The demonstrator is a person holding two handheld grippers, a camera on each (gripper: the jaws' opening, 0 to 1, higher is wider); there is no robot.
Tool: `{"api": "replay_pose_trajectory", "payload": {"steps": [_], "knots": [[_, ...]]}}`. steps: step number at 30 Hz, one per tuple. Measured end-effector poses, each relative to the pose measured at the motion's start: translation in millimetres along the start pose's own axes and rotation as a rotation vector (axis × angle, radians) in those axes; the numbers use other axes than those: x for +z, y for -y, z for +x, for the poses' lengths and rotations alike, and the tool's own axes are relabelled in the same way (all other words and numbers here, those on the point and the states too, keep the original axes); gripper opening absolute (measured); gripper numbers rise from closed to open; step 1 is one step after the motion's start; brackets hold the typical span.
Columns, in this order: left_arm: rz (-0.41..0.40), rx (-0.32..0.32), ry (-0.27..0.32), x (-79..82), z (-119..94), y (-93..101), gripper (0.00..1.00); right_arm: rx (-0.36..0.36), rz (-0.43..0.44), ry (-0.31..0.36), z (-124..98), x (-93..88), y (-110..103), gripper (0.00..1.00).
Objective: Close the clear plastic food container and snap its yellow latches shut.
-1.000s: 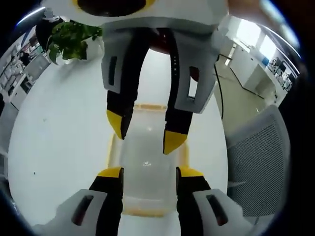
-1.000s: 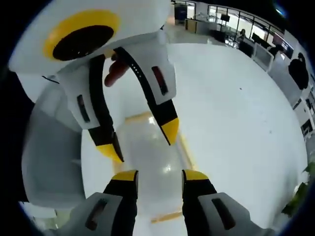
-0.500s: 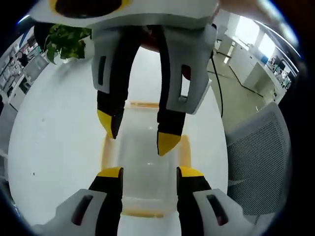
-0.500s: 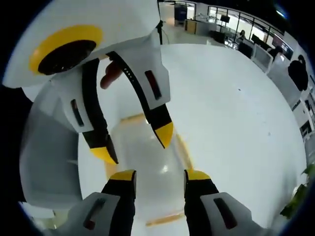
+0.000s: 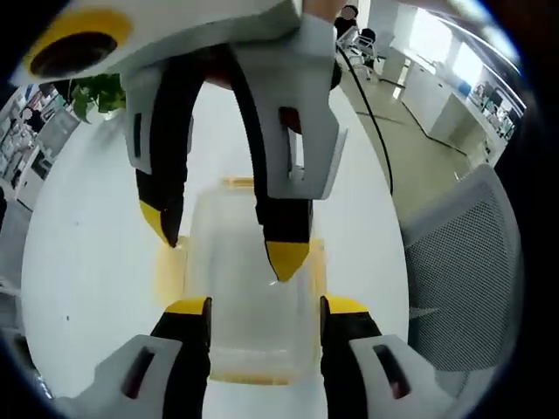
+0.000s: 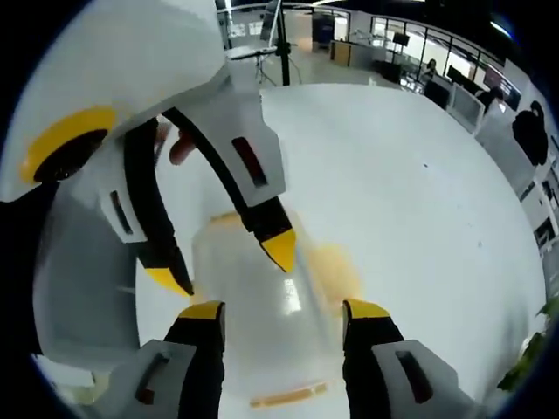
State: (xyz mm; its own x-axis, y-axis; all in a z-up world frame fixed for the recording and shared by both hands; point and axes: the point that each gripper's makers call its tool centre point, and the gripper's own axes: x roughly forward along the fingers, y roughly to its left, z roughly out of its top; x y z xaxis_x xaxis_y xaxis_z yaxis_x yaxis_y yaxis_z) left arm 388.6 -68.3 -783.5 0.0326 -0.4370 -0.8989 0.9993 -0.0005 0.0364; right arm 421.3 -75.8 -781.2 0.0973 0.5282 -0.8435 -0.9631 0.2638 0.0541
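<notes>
1. Left gripper view. Left gripper point(image 5: 265, 307) is standing with jaws spread wide, straddling the near end of the clear container point(image 5: 249, 305) without gripping it. Right gripper point(image 5: 225, 236) is reaching in from the top, jaws also apart, one tip at the yellow latch point(image 5: 168, 271) on the container's left side, the other over the lid. Compared with a second ago, that gripper is sitting lower and further left, and the container is appearing larger and nearer; judged as both tools closing in to press the lid home.

2. Left gripper view, room. White table point(image 5: 79, 262) is lying open to the left; mesh chair point(image 5: 454, 288) is standing close past the table's right edge. Potted plant point(image 5: 92, 94) is sitting well apart.

3. Right gripper view. Right gripper point(image 6: 285, 316) is holding nothing, jaws wider than half a second ago. Container point(image 6: 262, 323) is blurring, its side latch point(image 6: 336, 266) smeared, suggesting it is shifting. Latches are seemingly not yet snapped.

4. Right gripper view, room. Table is staying bare to the right; desks are standing far off.
</notes>
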Motion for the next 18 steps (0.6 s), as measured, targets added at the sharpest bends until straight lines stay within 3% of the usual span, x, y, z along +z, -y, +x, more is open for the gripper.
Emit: {"api": "replay_pose_trajectory", "payload": {"steps": [4, 14, 18], "knots": [[-0.005, 0.002, 0.0, -0.3, 0.0, 0.0, 0.5, 0.025, 0.03, 0.018, 0.5, 2.4, -0.6, 0.54], [-0.022, 0.011, -0.002, 2.1, 1.0, 4.4, 0.53, 0.077, 0.013, -0.018, 6.7, -4.1, -5.1, 0.55], [-0.019, 0.02, -0.02, 3.5, 2.7, 3.8, 0.6, 0.104, 0.018, -0.042, 9.7, -7.0, -6.3, 0.54]]}}
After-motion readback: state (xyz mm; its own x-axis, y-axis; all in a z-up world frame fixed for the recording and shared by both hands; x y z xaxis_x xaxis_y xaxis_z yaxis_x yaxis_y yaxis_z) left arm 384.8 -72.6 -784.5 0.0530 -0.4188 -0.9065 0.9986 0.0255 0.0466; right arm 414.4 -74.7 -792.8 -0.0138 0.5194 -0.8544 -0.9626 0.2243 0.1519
